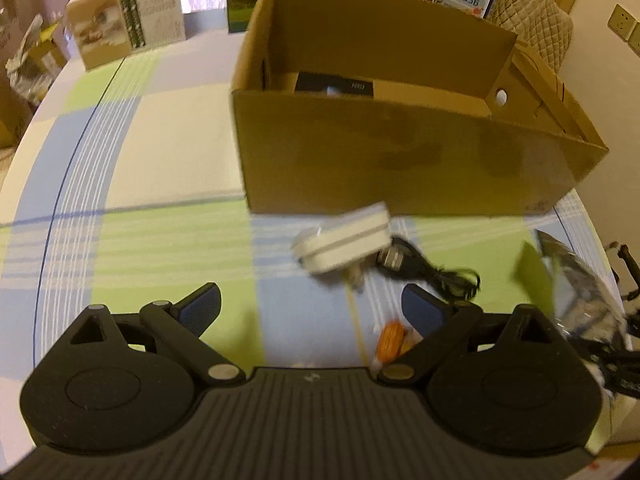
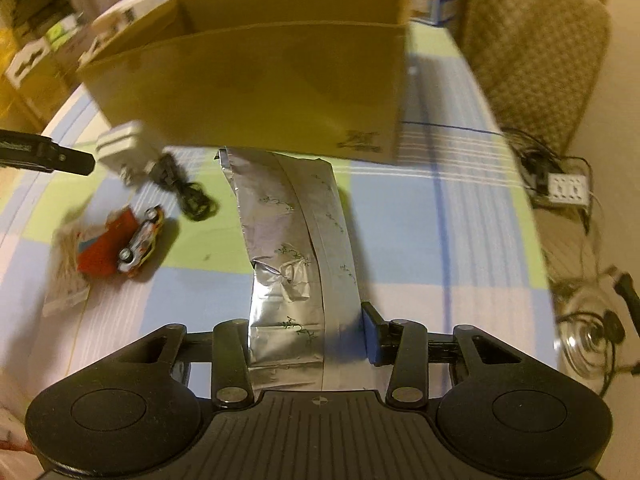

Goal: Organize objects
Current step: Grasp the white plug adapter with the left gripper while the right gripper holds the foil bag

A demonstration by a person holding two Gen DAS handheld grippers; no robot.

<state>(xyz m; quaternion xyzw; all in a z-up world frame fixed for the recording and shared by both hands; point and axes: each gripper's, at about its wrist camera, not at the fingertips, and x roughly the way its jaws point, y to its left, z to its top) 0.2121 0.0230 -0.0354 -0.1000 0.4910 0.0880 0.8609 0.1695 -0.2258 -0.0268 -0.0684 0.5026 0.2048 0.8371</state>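
An open cardboard box (image 1: 400,152) stands on the checked tablecloth; it also shows in the right wrist view (image 2: 248,80). My left gripper (image 1: 312,308) is open and empty above the cloth, just short of a white charger (image 1: 344,240) with a black cable (image 1: 432,268). A small orange toy (image 1: 390,340) lies by its right finger. My right gripper (image 2: 308,340) is shut on a silver foil bag (image 2: 292,240) that stretches toward the box. In the right wrist view the charger (image 2: 120,146), cable (image 2: 188,192) and a toy car (image 2: 140,240) on a red card lie at left.
A dark item (image 1: 334,86) lies inside the box. Printed cartons (image 1: 128,32) stand behind on the table. A padded chair (image 2: 532,48) is at the right, with a power strip (image 2: 568,188) and cables on the floor. The left gripper's tip (image 2: 60,158) shows at the left edge.
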